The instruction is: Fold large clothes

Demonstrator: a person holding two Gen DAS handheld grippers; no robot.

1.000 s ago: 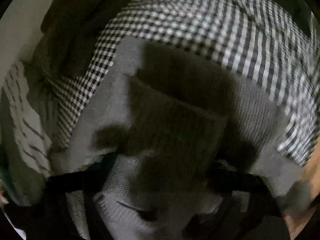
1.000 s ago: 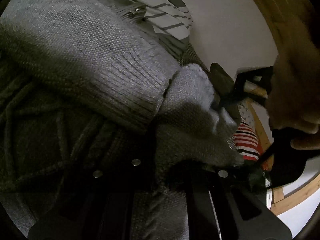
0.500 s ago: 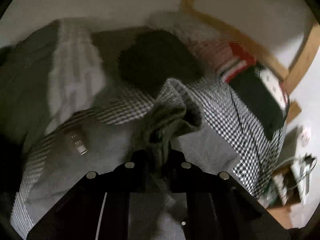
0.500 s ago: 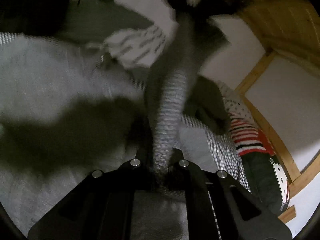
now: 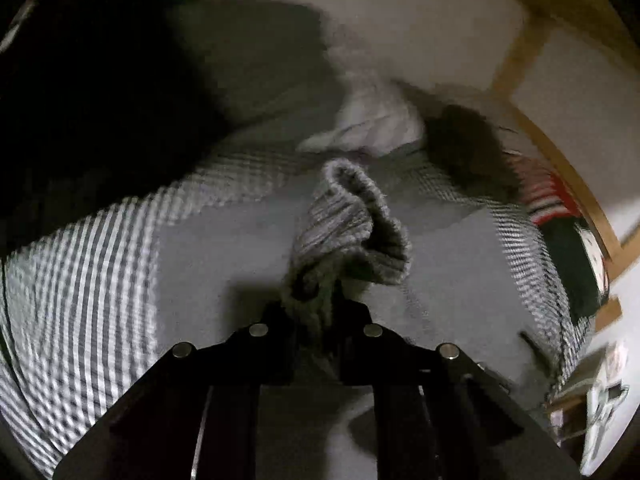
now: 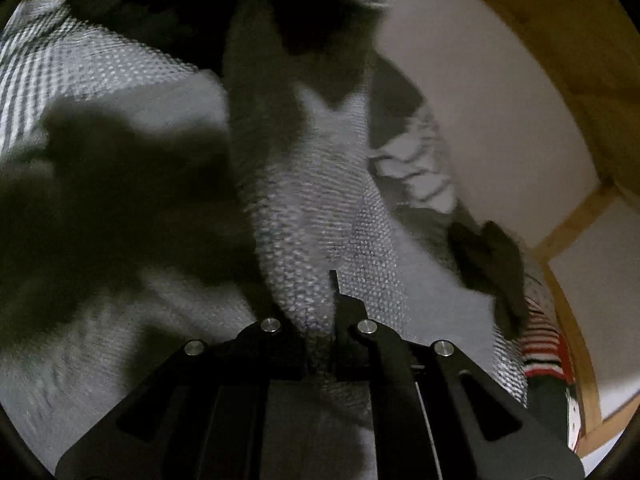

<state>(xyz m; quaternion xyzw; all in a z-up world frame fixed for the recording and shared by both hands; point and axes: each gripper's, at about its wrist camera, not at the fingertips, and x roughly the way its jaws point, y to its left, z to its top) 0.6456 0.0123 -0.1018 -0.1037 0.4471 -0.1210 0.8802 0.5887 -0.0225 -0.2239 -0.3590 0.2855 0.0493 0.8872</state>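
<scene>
No text, label, brand, number or sign is showing legibly in either view; both are blurring with motion, and the small printed items at the right edge of the left view are staying too smeared to read.

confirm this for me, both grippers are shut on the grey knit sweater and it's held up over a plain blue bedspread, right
Not quite. The left gripper and right gripper are each shut on the grey knit sweater, but the bedspread below is black-and-white checked with grey panels, not plain blue. The left wrist view shows the checks most clearly.
</scene>
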